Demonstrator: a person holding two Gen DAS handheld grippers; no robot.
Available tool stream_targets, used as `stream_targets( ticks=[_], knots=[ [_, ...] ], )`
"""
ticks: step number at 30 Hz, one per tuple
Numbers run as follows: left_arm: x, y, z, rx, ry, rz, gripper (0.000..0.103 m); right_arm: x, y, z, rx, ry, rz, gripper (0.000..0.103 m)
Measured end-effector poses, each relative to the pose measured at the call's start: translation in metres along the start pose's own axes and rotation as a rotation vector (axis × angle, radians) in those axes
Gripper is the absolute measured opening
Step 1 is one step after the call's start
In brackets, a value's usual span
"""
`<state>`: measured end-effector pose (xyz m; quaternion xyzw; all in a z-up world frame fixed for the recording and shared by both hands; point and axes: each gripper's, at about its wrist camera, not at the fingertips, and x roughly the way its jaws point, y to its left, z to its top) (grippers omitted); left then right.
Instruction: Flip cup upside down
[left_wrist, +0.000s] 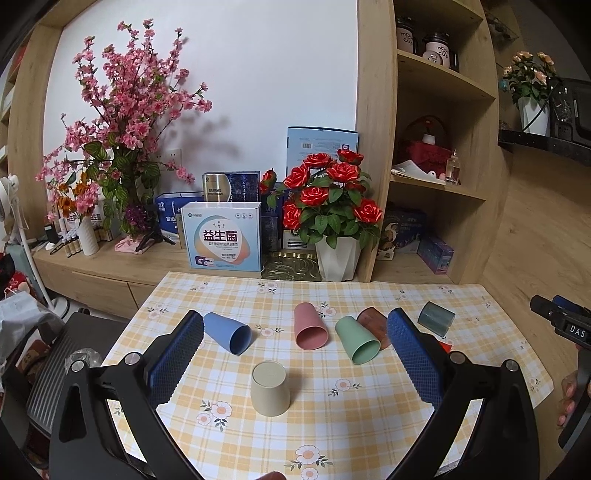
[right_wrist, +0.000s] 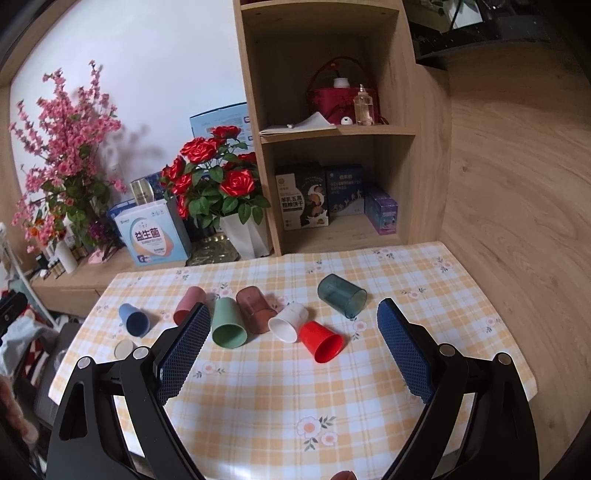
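Note:
A beige cup (left_wrist: 270, 387) stands upside down on the checked tablecloth (left_wrist: 332, 435), between and just beyond my open, empty left gripper's (left_wrist: 295, 332) fingers. Beyond it lie a blue cup (left_wrist: 227, 332), a pink cup (left_wrist: 310, 326), a green cup (left_wrist: 356, 340), a brown translucent cup (left_wrist: 373, 322) and a dark teal translucent cup (left_wrist: 436, 317), all on their sides. My right gripper (right_wrist: 293, 321) is open and empty. Between and beyond its fingers lie the green cup (right_wrist: 228, 324), brown cup (right_wrist: 255, 308), a white cup (right_wrist: 289, 324), a red cup (right_wrist: 322, 341) and the teal cup (right_wrist: 341, 295).
A potted red rose (left_wrist: 334, 218) in a white vase and boxes (left_wrist: 223, 236) stand on the wooden counter behind the table. A wooden shelf unit (right_wrist: 332, 147) holds boxes and a bottle. A dark chair (left_wrist: 55, 369) sits left of the table.

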<state>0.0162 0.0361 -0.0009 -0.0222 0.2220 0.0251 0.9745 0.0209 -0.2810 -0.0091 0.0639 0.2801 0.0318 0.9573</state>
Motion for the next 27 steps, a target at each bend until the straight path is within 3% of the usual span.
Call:
stream_targets(
  ticks=[27],
  knots=[
    [0.002, -0.012, -0.004, 0.068, 0.0, 0.003, 0.097, -0.007, 0.019, 0.002, -0.085, -0.037, -0.008, 0.089]
  ],
)
